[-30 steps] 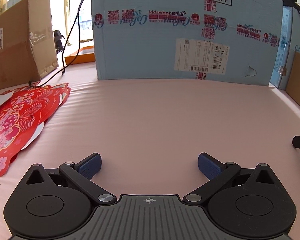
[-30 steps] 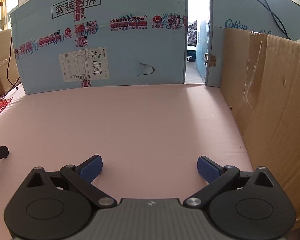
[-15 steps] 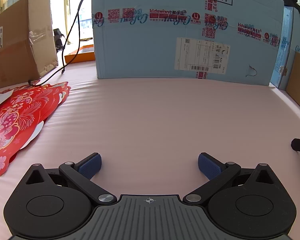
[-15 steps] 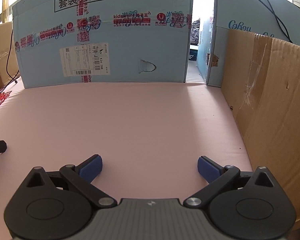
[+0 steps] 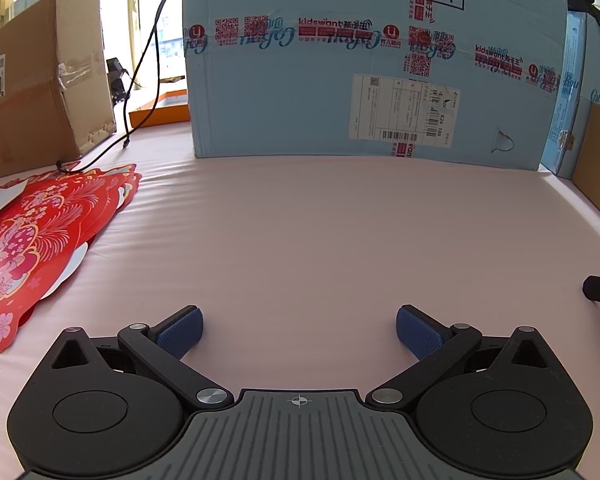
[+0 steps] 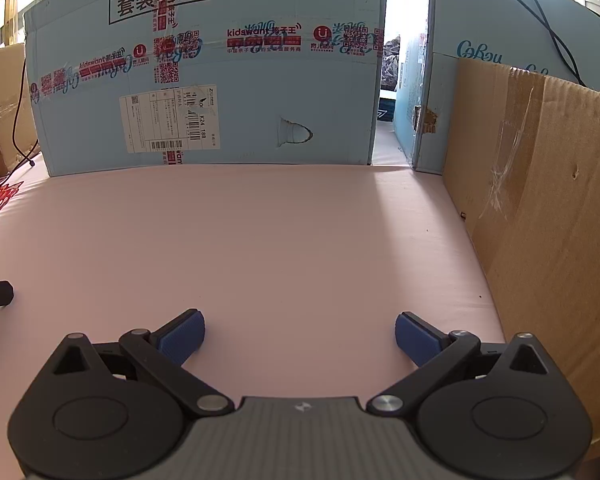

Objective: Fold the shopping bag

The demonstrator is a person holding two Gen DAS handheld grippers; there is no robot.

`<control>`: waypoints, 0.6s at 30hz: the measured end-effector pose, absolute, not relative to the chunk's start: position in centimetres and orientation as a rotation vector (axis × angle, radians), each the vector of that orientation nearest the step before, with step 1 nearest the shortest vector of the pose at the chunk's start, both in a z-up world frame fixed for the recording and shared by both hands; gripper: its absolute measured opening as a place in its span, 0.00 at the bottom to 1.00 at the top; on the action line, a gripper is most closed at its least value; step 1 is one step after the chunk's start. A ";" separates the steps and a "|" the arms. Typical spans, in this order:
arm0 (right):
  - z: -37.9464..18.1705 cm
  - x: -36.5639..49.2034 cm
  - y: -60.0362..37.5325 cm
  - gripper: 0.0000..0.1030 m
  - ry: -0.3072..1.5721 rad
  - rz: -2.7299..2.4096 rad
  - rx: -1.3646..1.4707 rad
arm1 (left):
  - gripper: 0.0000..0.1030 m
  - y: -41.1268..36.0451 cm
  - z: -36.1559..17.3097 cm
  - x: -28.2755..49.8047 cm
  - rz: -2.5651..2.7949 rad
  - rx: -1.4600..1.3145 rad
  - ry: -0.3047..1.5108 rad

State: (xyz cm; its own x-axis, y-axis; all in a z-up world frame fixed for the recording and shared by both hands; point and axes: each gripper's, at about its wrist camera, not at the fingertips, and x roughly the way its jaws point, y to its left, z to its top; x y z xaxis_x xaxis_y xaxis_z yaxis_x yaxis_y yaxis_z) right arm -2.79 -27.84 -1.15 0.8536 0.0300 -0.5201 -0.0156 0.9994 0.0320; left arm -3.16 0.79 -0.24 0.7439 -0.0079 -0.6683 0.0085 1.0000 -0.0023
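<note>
Both grippers sit low over the smooth pink cloth (image 5: pixel 320 240), the left gripper (image 5: pixel 299 330) and the right gripper (image 6: pixel 299 334) each with ribbed blue pads spread wide and nothing between them; the shopping bags (image 5: pixel 36 236), glossy red sheets with pink and gold flowers, lie flat in a loose pile at the far left of the cloth, well apart from both. A pale blue carton (image 5: pixel 360 72) taped in red walls off the back; brown cardboard boxes (image 6: pixel 548 208) stand at either side, and a black cable (image 5: pixel 140 76) trails down near the bags.

Bag (image 5: pixel 40 240) left — box (image 5: pixel 360 60) behind
</note>
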 end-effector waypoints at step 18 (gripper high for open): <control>-1.1 -2.8 -28.0 1.00 0.547 0.024 0.027 | 1.00 0.7 -0.2 -3.3 -0.005 0.003 0.731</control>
